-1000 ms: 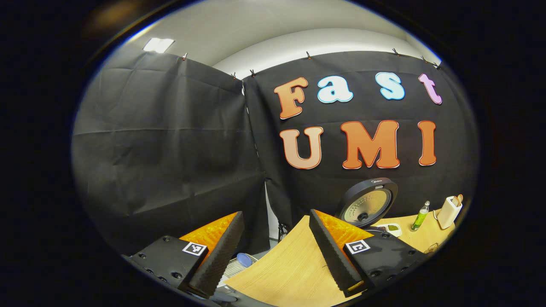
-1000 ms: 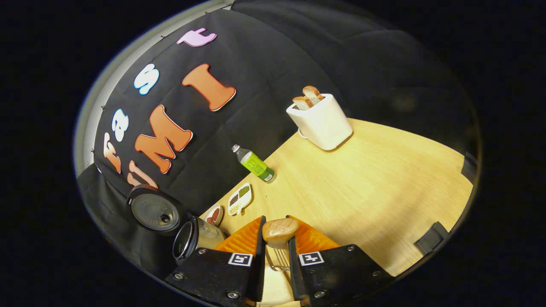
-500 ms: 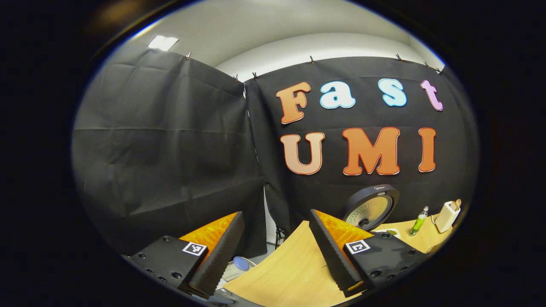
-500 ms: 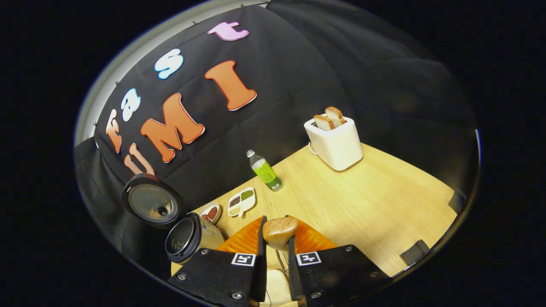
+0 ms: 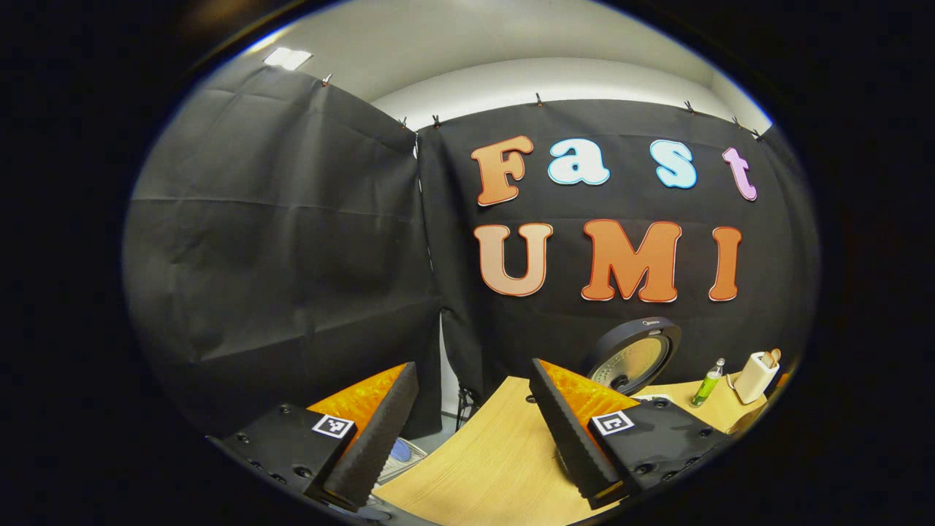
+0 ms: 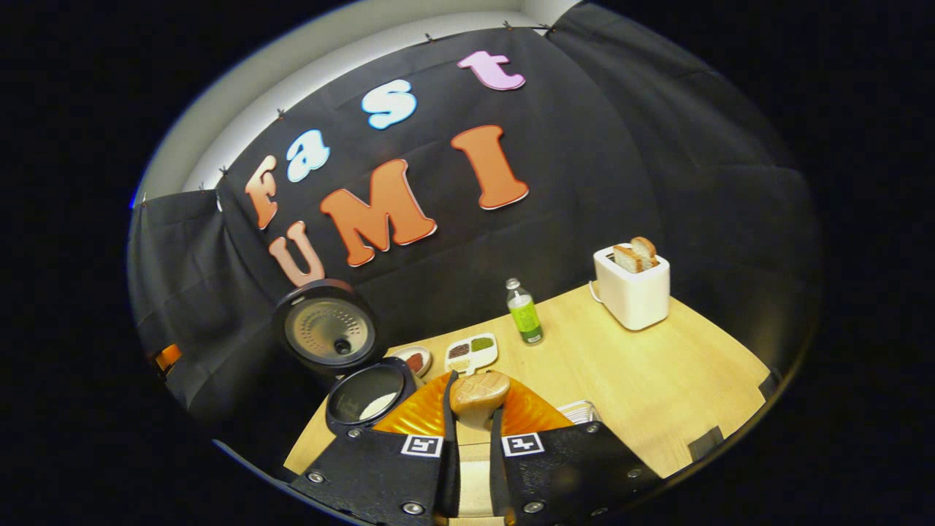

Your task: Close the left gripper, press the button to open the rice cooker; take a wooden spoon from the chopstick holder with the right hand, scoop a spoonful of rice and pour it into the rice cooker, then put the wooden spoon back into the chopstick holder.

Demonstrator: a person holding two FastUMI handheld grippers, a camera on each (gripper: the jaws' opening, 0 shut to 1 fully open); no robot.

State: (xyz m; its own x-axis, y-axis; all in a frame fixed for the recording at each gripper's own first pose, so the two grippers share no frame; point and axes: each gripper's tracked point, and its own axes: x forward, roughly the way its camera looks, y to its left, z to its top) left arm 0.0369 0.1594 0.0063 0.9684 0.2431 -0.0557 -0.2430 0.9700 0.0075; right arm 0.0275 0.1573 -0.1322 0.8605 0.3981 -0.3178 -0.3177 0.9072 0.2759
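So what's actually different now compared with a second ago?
The right claw has swung upright: in the right gripper view the table was steeply tilted and now sits nearly level, with the open rice cooker showing white rice inside. It stays shut on the wooden spoon. The left claw stays open and empty, barely shifted. The toaster, green bottle and cooker lid have not moved.

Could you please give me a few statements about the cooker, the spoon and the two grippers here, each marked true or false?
1. The rice cooker's lid stands open. True.
2. The right gripper holds nothing. False: it is shut on the wooden spoon.
3. The left gripper is open. True.
4. The toaster is empty. False: two bread slices stick out of it.
5. The green bottle lies on its side. False: it stands upright.
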